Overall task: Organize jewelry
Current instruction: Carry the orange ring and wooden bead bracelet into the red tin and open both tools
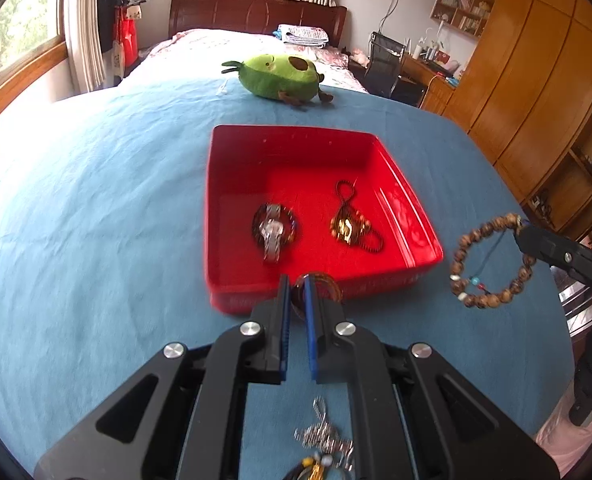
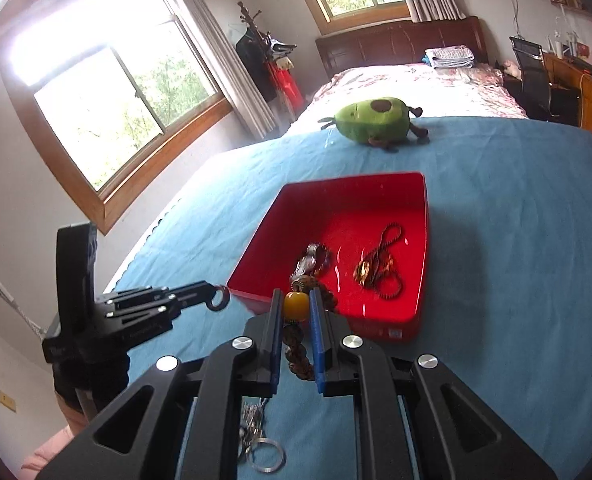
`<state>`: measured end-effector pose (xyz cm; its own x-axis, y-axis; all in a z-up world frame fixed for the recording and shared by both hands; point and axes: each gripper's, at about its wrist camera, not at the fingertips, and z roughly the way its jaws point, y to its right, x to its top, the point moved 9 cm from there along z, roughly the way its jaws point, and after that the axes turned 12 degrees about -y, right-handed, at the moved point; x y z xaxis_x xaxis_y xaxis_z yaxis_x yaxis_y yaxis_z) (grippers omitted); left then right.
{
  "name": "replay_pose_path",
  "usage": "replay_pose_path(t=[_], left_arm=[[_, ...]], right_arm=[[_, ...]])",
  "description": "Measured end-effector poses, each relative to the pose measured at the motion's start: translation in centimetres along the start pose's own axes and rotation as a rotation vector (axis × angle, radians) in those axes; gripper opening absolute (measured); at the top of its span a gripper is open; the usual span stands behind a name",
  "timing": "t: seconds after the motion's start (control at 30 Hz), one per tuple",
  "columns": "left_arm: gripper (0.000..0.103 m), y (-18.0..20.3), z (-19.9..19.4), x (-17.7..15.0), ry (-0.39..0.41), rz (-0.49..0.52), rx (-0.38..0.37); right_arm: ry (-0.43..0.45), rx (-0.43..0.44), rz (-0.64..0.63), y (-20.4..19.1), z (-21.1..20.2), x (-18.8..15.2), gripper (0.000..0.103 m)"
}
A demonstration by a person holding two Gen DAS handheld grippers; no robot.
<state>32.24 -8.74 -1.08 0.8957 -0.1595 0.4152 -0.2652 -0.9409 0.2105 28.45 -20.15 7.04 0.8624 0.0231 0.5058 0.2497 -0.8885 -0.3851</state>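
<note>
A shallow square red plastic tray (image 1: pixel 231 184) sat in the middle of the surface, which was draped in a wrinkled blue cloth (image 1: pixel 95 208). Beyond the tray's far edge lay a green avocado-shaped plush toy (image 1: pixel 279 76), and farther off stood a bed with a dark wooden headboard (image 1: pixel 255 12); wooden wardrobes (image 1: pixel 536 80) filled the right side of the room. Nothing stood between the grippers and the tray.

Inside the tray, a silver metal-link wristwatch (image 1: pixel 272 232) lay on the left over a dark beaded ring, and a tangle of dark bead chain with gold-coloured pieces (image 1: pixel 352 224) lay just to its right. On the cloth at the near edge sat a loose heap of silvery chain (image 1: pixel 324 436) and a plain metal key ring (image 2: pixel 269 456) (both partly hidden behind the gripper bodies).

The left gripper (image 1: pixel 296 292) had its jaws nearly closed on a dark brownish glossy ring (image 1: pixel 320 286), at the tray's near wall. The right gripper (image 2: pixel 296 308) had its jaws pinched on the amber-yellow bead of a brown wooden-bead bracelet (image 1: pixel 492 260), which hung as a loop off the tray's near right corner.
</note>
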Motion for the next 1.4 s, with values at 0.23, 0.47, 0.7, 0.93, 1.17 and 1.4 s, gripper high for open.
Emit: replay_pose_path(t=[0.23, 0.47, 0.7, 0.93, 1.17, 1.4], left_arm=[[0.005, -0.6, 3.4, 4.5, -0.008, -0.027, 0.008], [0.005, -1.7, 8.3, 8.2, -0.067, -0.059, 0.022], [0.005, -2.8, 12.8, 9.6, -0.129, -0.084, 0.029], [0.006, -3.4, 15.0, 10.1, -0.158, -0.092, 0.042], [0.008, -3.1, 16.0, 10.3, -0.172, -0.082, 0.050], [0.030, -3.3, 15.0, 9.9, -0.151, -0.092, 0.045]], right_arm=[[-0.011, -0.019, 0.030, 2.0, 4.1, 4.5, 0.013], [-0.069, -0.058, 0.060, 4.3, 10.0, 7.2, 0.013], [-0.122, -0.081, 0.078, 5.8, 14.3, 7.8, 0.013], [-0.147, -0.100, 0.087, 6.6, 16.1, 7.5, 0.013], [-0.144, -0.145, 0.099, 7.3, 16.1, 7.2, 0.016], [-0.116, -0.180, 0.098, 7.6, 14.5, 6.5, 0.025]])
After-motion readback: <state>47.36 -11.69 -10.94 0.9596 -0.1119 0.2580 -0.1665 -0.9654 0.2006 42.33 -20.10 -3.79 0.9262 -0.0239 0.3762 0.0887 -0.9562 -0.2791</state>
